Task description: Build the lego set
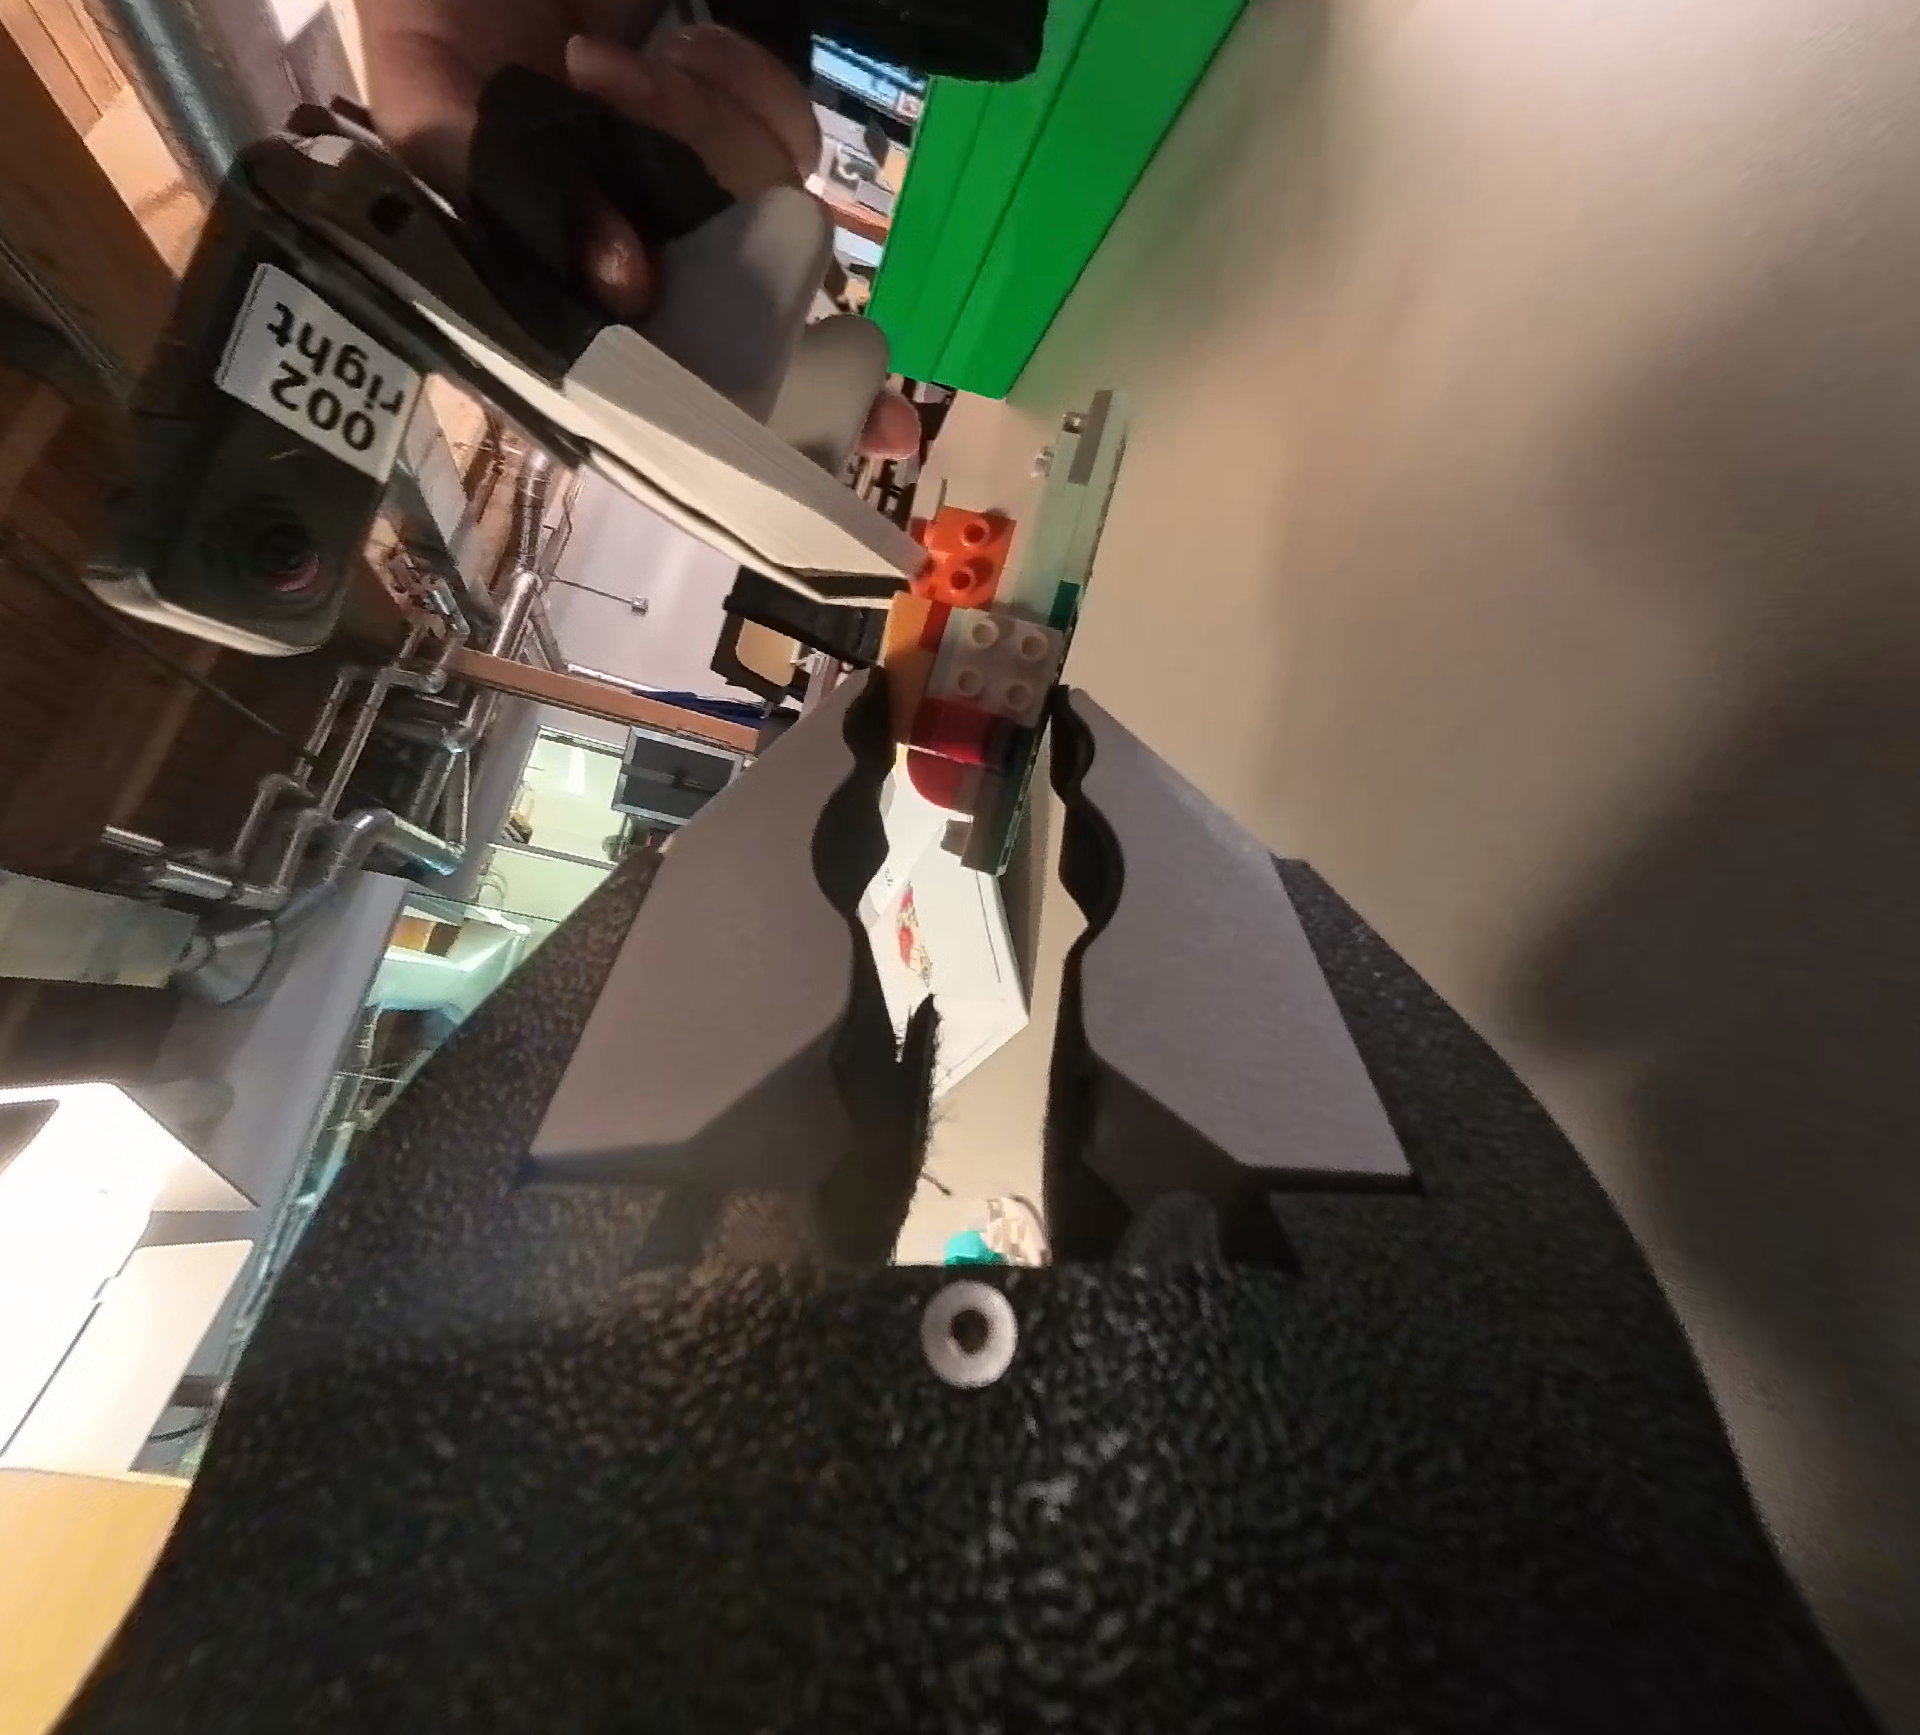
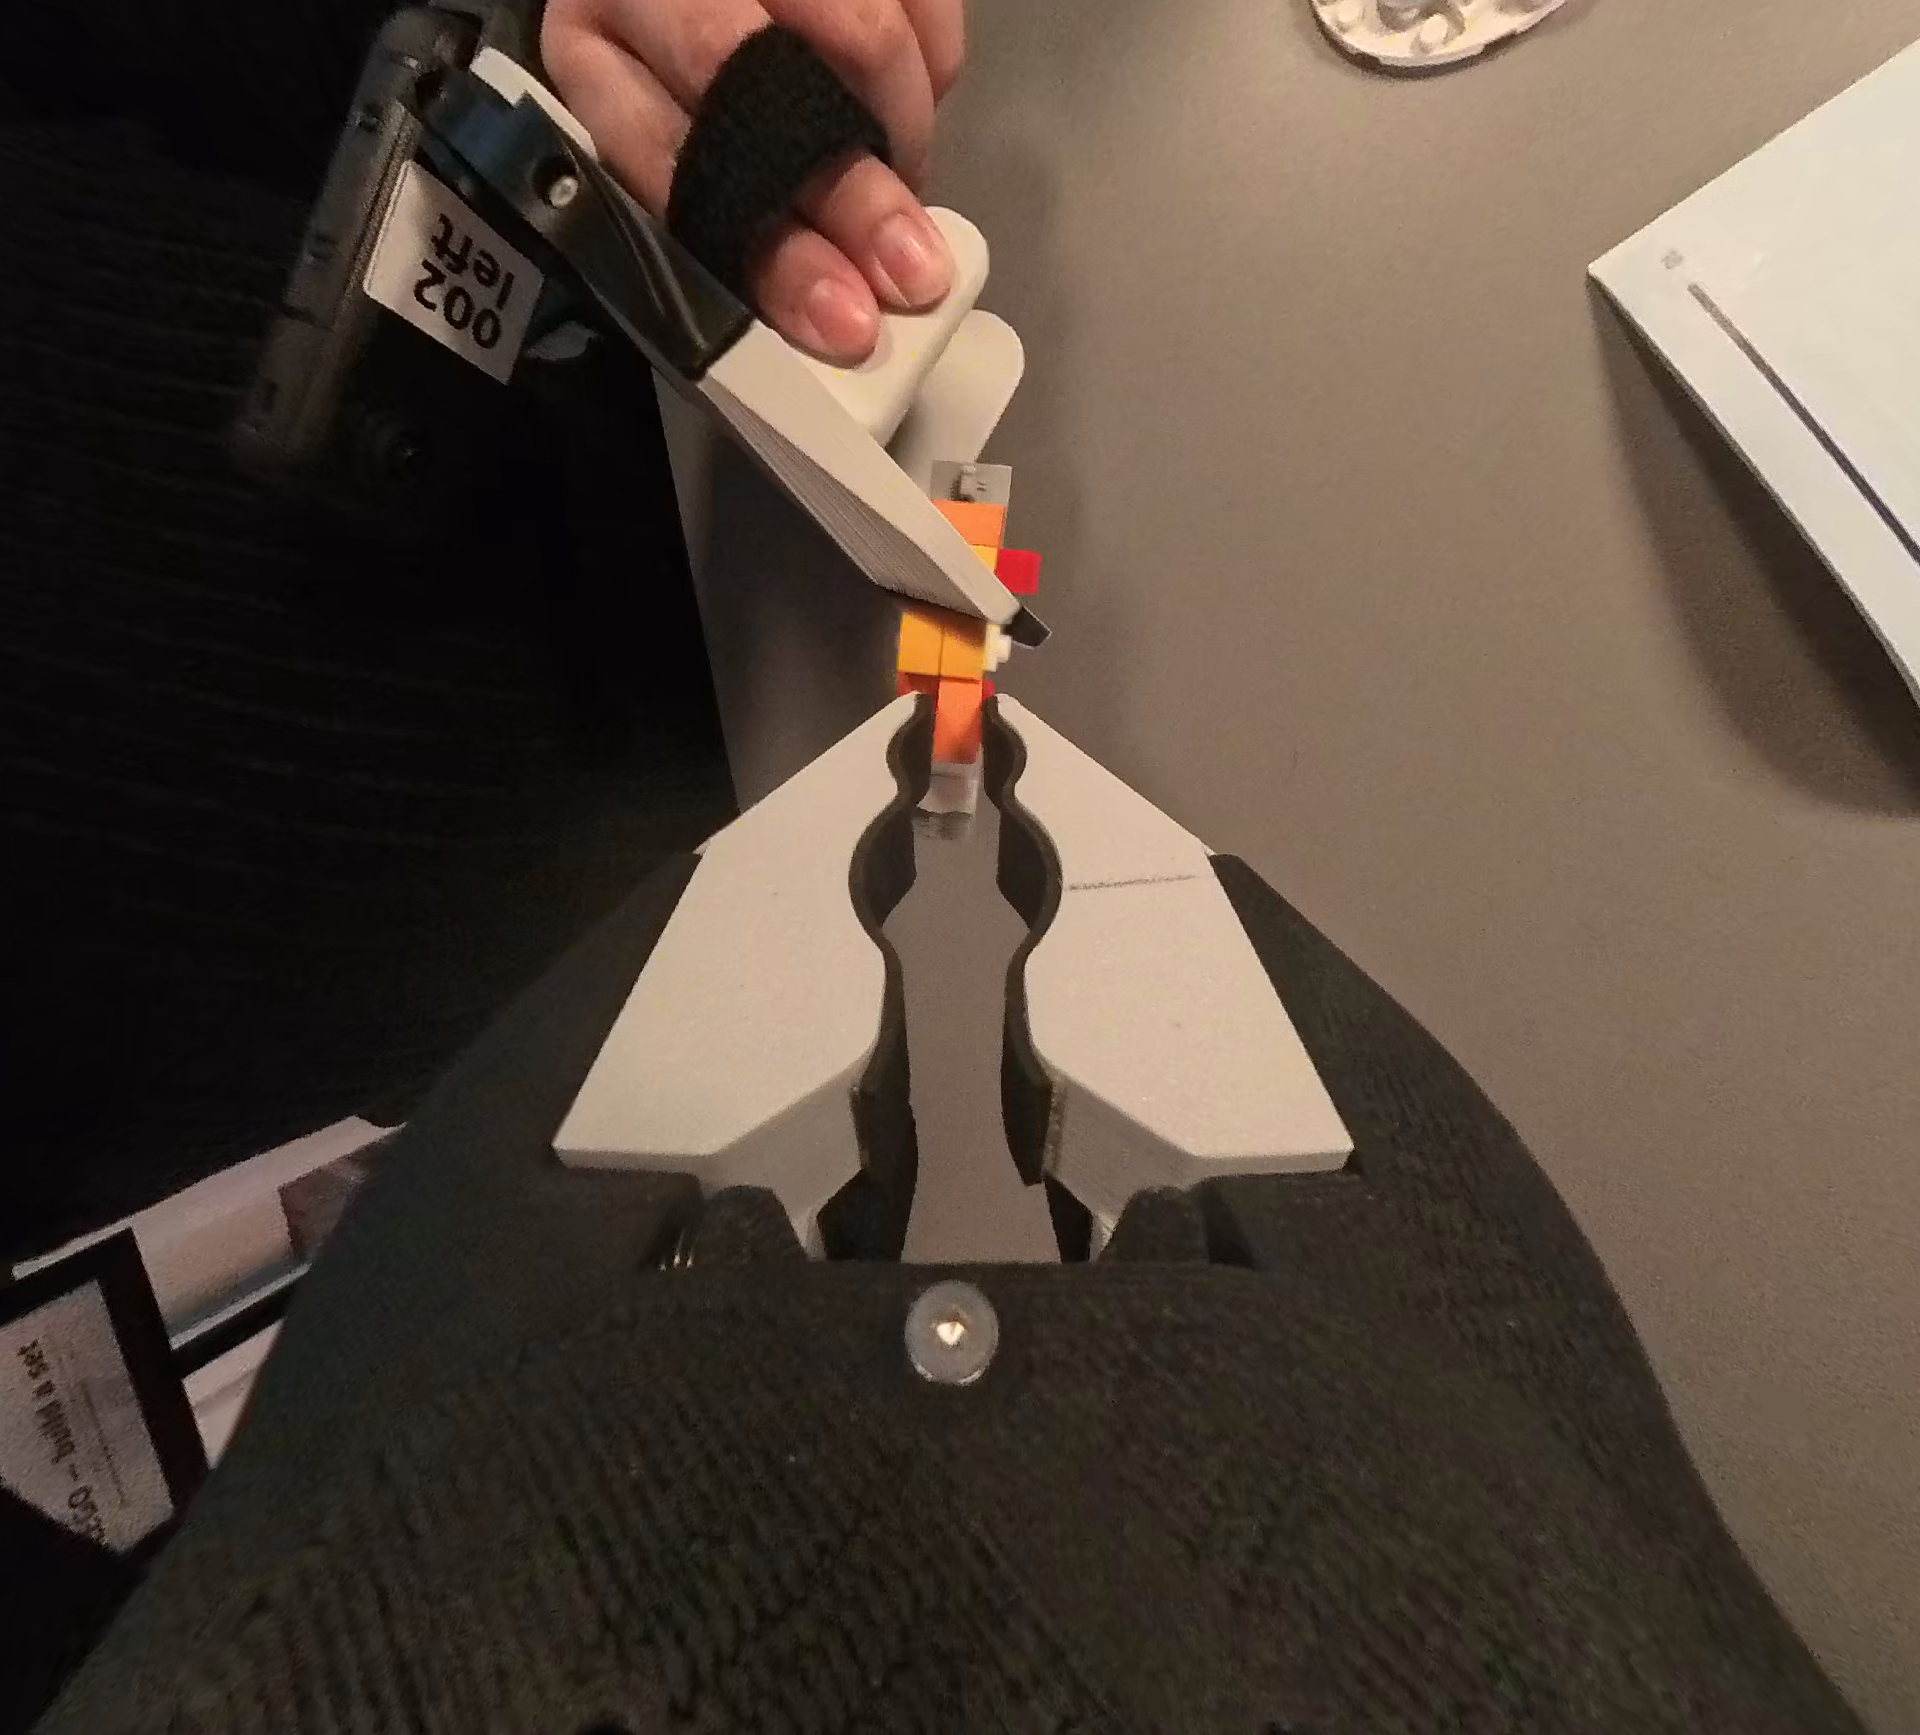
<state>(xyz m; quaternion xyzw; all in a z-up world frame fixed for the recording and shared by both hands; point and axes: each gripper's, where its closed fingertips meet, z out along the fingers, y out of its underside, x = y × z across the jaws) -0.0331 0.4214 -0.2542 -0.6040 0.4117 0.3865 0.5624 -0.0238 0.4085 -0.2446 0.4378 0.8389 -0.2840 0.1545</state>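
Note:
A small lego assembly (image 1: 992, 667) of orange, white, red and grey-green pieces is held in the air between both grippers. My left gripper (image 1: 971, 703) is shut on its sides, around the white 2x2 brick and the red pieces. My right gripper (image 2: 956, 711) is shut on the orange brick (image 2: 956, 724) at the near end of the assembly (image 2: 951, 646). In the left wrist view the right gripper's fingers (image 1: 790, 522) reach the orange brick (image 1: 961, 558) from the upper left. In the right wrist view a left finger (image 2: 883, 532) crosses the assembly from the upper left.
A white round plate (image 2: 1361, 12) with teal and green lego pieces lies on the grey table (image 2: 1351, 750) at the far right. A white instruction booklet (image 2: 1787, 397) lies at the right edge. A green box (image 1: 1039, 127) stands behind the assembly. A hand holds each gripper. From either gripper's tips it is about 15 cm to the white round plate (image 2: 1361, 12).

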